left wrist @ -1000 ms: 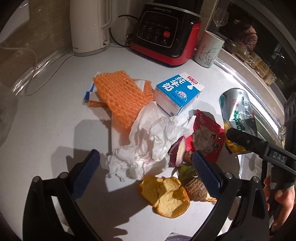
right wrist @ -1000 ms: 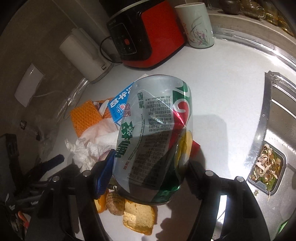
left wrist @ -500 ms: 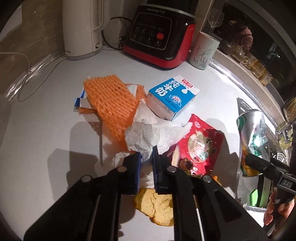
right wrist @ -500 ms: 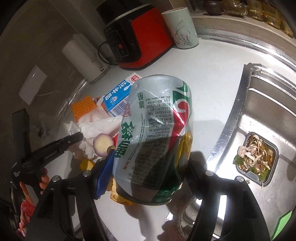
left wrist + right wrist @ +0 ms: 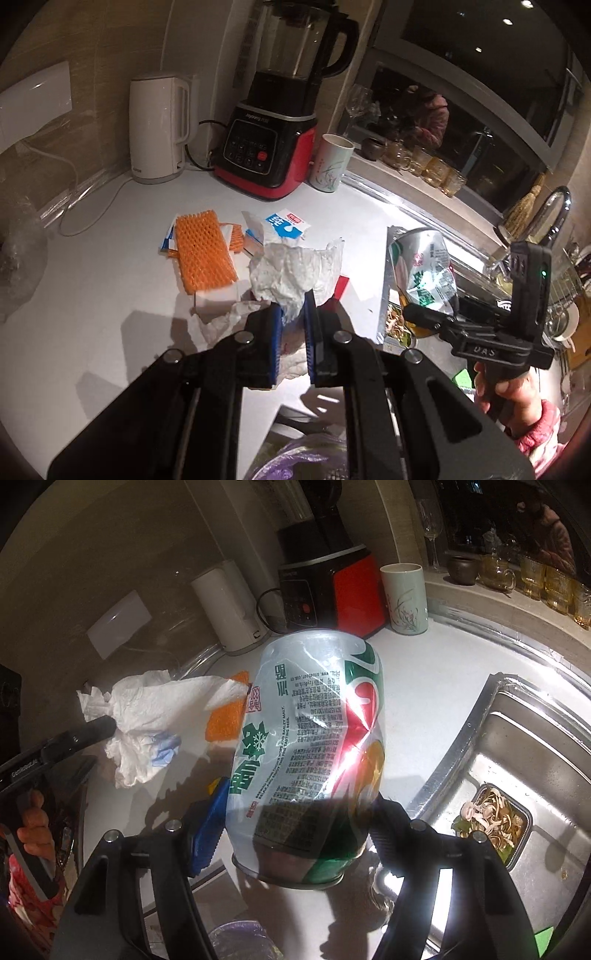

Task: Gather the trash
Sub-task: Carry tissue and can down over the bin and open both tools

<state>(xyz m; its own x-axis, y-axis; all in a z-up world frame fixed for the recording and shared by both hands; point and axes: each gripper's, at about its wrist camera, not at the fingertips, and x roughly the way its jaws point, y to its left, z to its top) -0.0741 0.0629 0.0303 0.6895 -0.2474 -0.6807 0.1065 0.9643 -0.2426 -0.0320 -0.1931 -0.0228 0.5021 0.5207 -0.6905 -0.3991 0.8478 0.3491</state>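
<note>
Since the earlier frames, the left gripper (image 5: 292, 314) had gone from wide open over the pile to pinched on the crumpled white tissue (image 5: 295, 273), and both grippers had risen from the counter. The tissue hung clear of the countertop (image 5: 92, 295) in the right wrist view, gripped at one edge, with blue staining on its lower folds.

At far left stood a white kettle (image 5: 157, 129), with a red-and-black blender (image 5: 269, 147) just beside it and a patterned ceramic cup (image 5: 332, 164) to the blender's right. On the white countertop lay an orange foam net (image 5: 205, 256), flat, partly covering a small blue-and-white wrapper. Just beside it sat a blue-and-white milk carton (image 5: 284, 227), its near side hidden behind the raised tissue. A corner of a red packet (image 5: 341, 288) showed below the tissue's right edge.

Further right, the right gripper (image 5: 291, 819) held a dented silver-and-green can (image 5: 306, 746) upright between its jaws, which stood fairly wide, both pads pressed to the lower wall of the can. A hand (image 5: 506, 387) in a pink sleeve carried that gripper.

At far right was a steel sink (image 5: 535, 738); its strainer basket (image 5: 491, 812) held vegetable peelings. Glass cups stood along the window ledge behind.
</note>
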